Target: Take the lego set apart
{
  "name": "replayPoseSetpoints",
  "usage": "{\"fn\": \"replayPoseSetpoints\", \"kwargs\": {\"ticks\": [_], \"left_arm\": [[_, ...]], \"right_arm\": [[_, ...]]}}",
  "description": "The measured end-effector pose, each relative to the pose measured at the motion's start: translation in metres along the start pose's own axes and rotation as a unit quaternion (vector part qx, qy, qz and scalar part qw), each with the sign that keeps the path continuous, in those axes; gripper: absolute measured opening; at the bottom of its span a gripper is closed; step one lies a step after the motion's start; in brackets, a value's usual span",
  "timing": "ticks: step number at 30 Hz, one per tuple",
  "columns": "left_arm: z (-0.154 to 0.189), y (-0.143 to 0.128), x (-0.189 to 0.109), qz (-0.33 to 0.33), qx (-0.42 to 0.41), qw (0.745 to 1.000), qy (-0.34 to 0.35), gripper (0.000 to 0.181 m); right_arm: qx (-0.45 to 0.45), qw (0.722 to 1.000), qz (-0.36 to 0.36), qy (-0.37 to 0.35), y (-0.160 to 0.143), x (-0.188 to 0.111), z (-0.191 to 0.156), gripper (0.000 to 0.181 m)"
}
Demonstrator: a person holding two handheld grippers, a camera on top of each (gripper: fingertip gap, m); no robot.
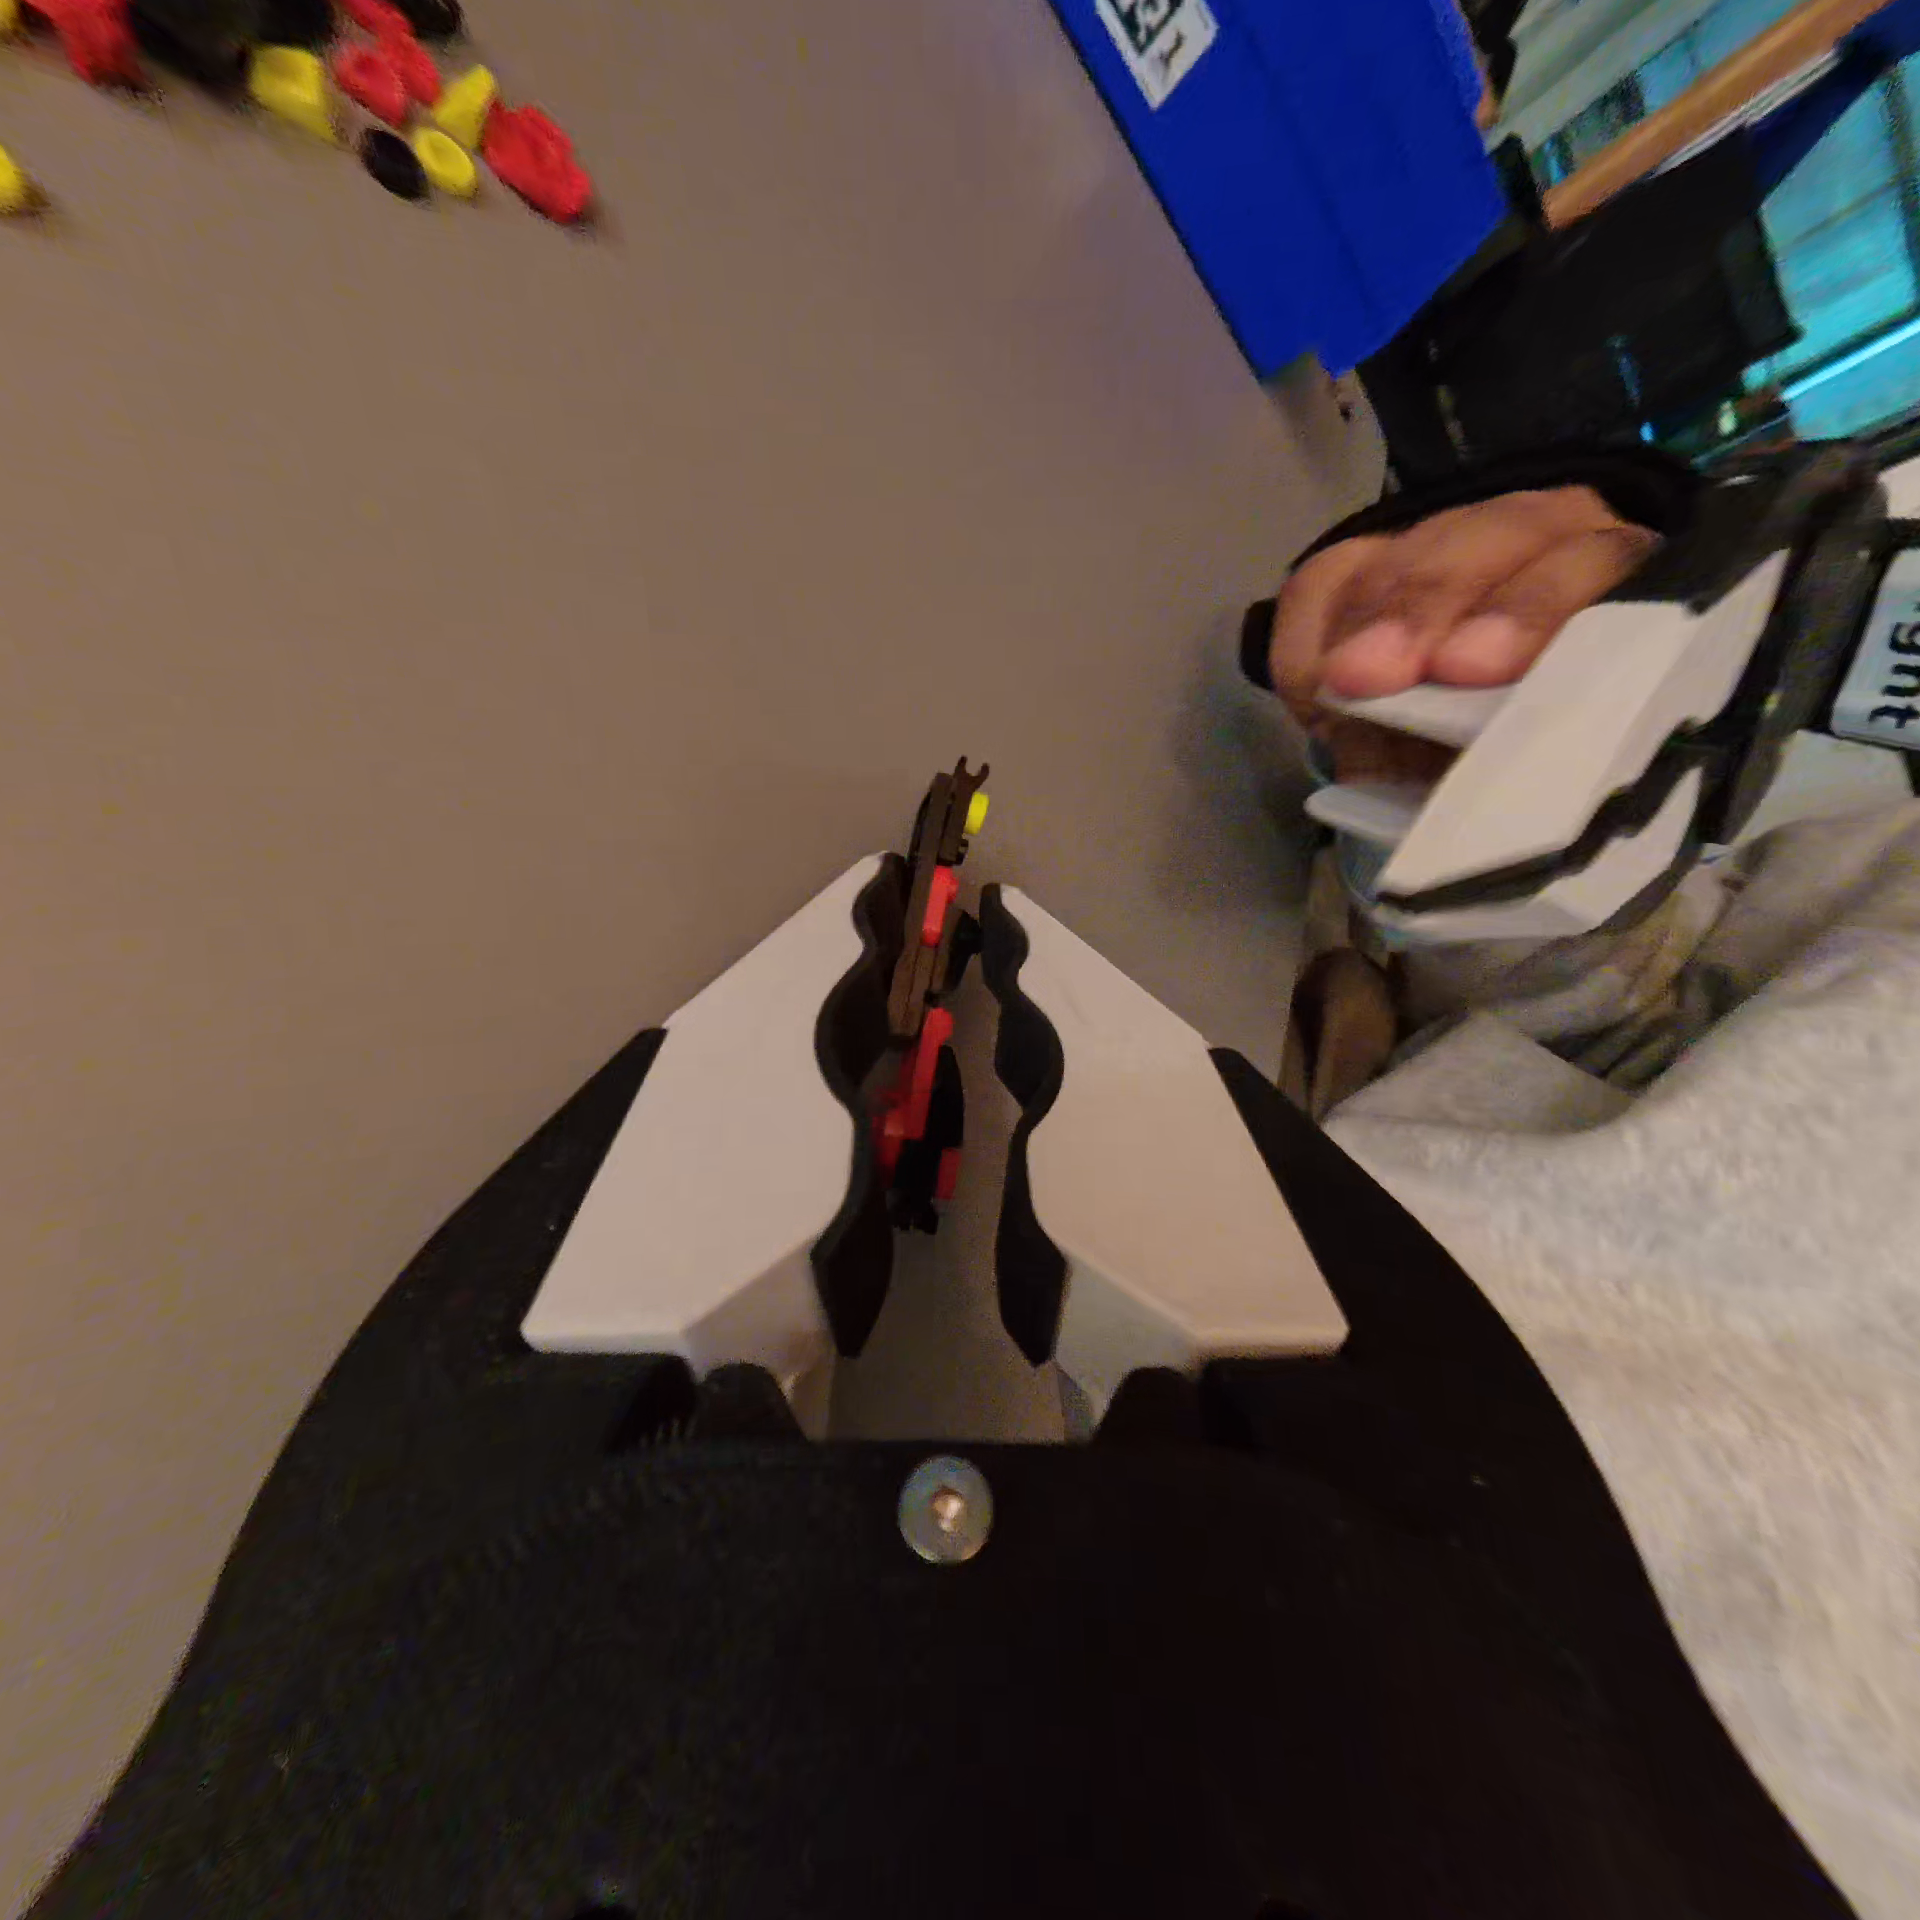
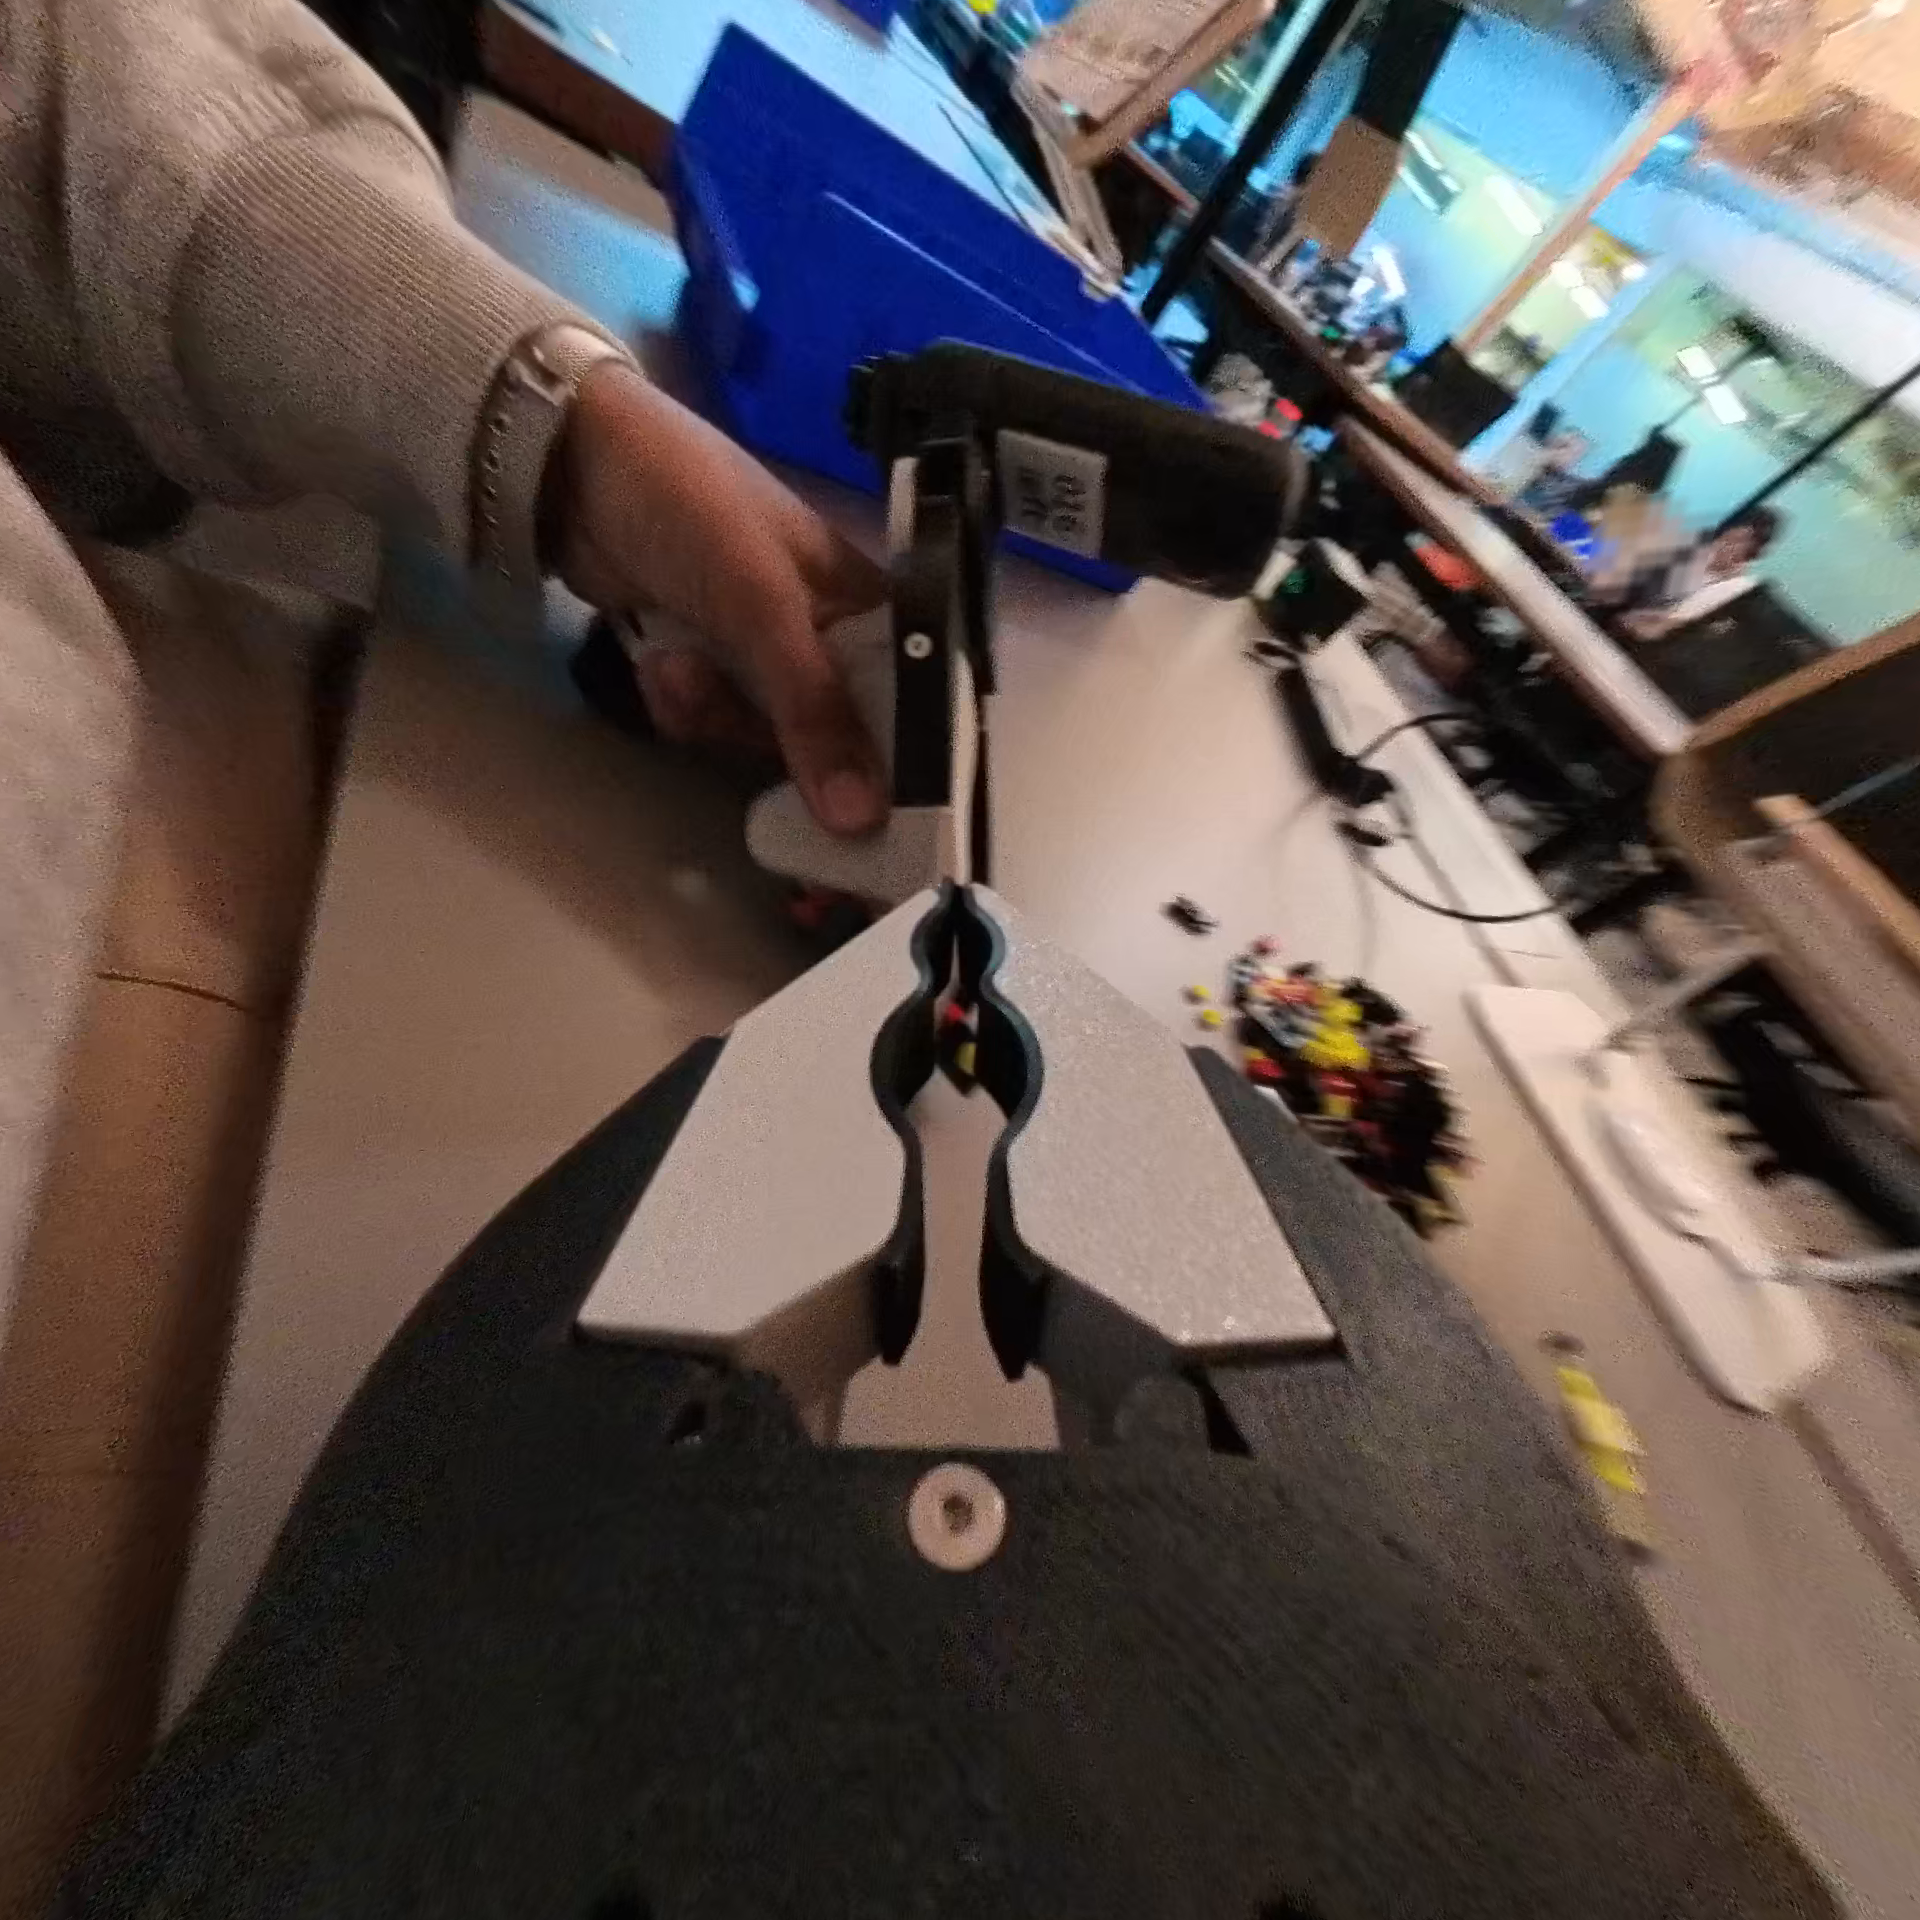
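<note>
Loose bricks scattered far across the worktop, blue bin behind. Left gripper fingers clamped on the lego set; right gripper fingers pressed together, tiny piece between them.

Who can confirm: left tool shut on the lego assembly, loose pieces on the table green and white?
Colours are wrong. The loose pieces on the table are red, yellow and black, as the left wrist view shows. The left tool is shut on the lego assembly.
</note>
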State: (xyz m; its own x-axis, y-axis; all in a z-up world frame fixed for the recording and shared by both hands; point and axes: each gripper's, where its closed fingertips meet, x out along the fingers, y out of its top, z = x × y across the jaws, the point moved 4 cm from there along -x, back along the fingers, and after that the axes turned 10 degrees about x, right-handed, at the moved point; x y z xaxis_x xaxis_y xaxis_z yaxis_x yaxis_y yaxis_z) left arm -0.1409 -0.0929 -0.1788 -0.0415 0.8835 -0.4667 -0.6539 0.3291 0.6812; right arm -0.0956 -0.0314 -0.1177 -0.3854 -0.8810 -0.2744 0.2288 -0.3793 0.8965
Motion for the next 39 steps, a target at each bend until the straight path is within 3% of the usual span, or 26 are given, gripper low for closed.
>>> {"fn": "replayPoseSetpoints", "kwargs": {"ticks": [3, 7, 15, 26, 39], "left_arm": [[-0.003, 0.001, -0.007, 0.016, -0.022, 0.999, -0.028, 0.013], [0.001, 0.0, -0.006, 0.006, -0.016, 0.999, -0.048, 0.014], [0.016, -0.014, -0.003, -0.05, -0.007, 0.992, -0.112, 0.013], [0.013, -0.013, -0.001, -0.047, -0.019, 0.996, -0.074, 0.014], [0.014, -0.006, -0.003, -0.007, -0.003, 0.997, -0.074, 0.013]], "right_arm": [[-0.043, 0.996, -0.038, -0.064, -0.009, -0.009, 0.017, 0.0], [0.03, 0.997, -0.024, -0.064, -0.025, -0.008, 0.027, 0.0], [-0.104, 0.988, -0.114, -0.026, -0.047, 0.021, -0.012, 0.017], [-0.22, 0.961, -0.153, -0.062, -0.049, 0.027, -0.015, 0.013], [-0.16, 0.972, -0.165, -0.049, -0.047, 0.025, -0.01, 0.006]]}}
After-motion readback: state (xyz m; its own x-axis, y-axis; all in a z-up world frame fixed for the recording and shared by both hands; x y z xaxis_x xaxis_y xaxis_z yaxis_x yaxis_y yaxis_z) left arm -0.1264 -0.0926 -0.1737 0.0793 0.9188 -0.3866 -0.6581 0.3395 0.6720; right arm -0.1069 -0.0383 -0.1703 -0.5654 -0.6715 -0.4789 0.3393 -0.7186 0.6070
